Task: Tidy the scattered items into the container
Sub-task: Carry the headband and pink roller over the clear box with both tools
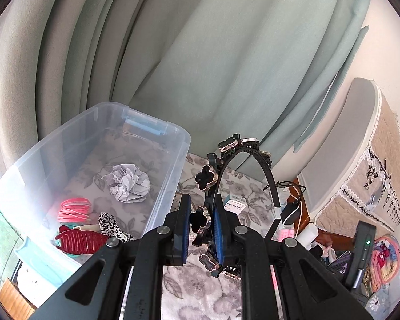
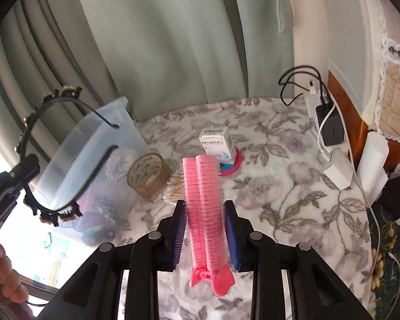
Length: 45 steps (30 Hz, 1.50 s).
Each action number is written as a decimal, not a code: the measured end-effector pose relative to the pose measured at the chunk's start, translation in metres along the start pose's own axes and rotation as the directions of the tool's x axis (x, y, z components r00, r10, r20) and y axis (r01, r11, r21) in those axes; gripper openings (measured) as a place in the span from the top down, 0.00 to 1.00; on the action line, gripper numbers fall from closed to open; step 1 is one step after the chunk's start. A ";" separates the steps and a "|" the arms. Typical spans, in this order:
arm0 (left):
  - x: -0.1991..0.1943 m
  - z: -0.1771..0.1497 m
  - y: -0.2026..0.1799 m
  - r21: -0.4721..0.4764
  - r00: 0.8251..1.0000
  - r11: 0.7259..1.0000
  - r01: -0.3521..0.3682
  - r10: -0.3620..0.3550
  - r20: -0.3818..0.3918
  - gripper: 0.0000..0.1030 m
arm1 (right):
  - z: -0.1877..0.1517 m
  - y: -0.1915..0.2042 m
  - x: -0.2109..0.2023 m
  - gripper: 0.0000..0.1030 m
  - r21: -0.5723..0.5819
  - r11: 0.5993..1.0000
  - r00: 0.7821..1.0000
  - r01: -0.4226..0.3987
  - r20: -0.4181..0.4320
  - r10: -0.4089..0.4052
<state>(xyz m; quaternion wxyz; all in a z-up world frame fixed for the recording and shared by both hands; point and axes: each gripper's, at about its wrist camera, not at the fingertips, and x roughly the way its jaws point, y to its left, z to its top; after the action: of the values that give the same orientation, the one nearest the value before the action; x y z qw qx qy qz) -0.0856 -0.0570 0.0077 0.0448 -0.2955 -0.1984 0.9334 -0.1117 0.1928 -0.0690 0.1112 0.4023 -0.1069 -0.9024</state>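
Right wrist: tongs (image 2: 204,233) tilted downward, clamping pink roller clip (image 2: 204,208).

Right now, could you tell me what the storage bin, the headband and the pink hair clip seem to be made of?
Storage bin: clear, glossy plastic, probably; its contents and the floral cover show through the walls.
Headband: thin black band with comb teeth, likely hard plastic; shiny black clover charms with pale, possibly metal, rims.
Pink hair clip: two fuzzy, ribbed rollers, looking like hook fabric, on a smooth moulded plastic hinge.
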 end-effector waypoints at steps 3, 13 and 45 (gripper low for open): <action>-0.012 -0.001 0.001 0.007 1.000 1.000 -0.014 0.014 0.018 0.85 | 0.006 0.012 -0.028 0.71 0.006 1.000 0.997 -0.014 0.071 0.014; -0.056 0.003 0.006 0.014 0.994 0.999 -0.035 0.033 0.105 0.85 | 0.013 0.071 -0.104 0.71 -0.068 0.993 0.965 -0.092 0.238 0.106; -0.086 0.011 0.127 -0.209 0.975 0.972 -0.104 0.141 0.171 0.84 | 0.000 0.218 -0.062 0.71 -0.345 0.924 0.972 -0.163 0.103 0.210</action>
<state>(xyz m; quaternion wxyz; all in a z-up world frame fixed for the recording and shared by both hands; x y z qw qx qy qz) -0.0170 -0.1946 0.0115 -0.0614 -0.2226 -0.2752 0.9332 -0.0464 0.0026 0.0365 0.2556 0.3020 0.0022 -0.9184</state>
